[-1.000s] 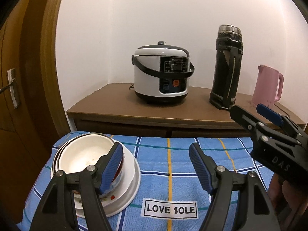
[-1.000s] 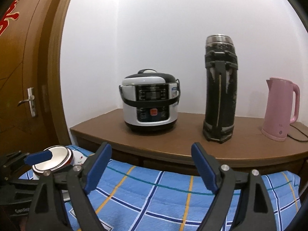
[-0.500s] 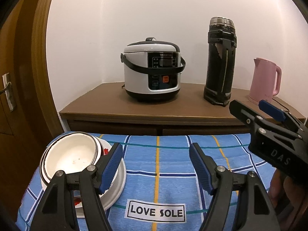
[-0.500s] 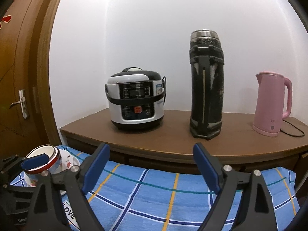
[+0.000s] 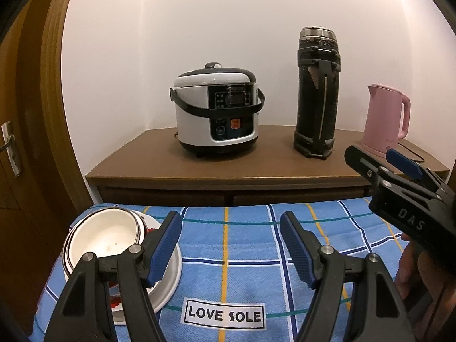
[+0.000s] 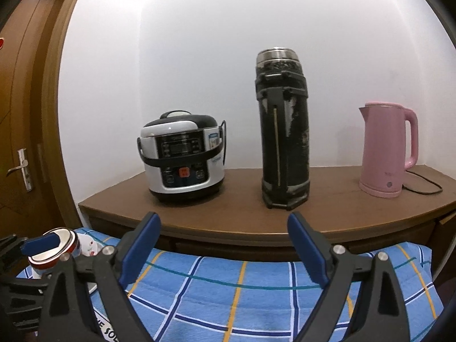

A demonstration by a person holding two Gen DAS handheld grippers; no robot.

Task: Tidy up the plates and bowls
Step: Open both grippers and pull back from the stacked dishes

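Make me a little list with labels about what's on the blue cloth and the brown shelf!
cloth: blue checked cloth, label reads LOVE SOLE
dishes: white bowl stacked on a plate, at the cloth's left end
shelf: rice cooker, tall black flask, pink kettle
left gripper: open, empty
right gripper: jaws opening, nothing between them

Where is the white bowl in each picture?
Left wrist view: the bowl is at the lower left, sitting on a plate on the blue cloth, partly behind the left gripper's left finger.
Right wrist view: the bowl is at the far lower left edge, seen from the side.
Shared landmark: the rice cooker on the wooden cabinet behind, in both views.
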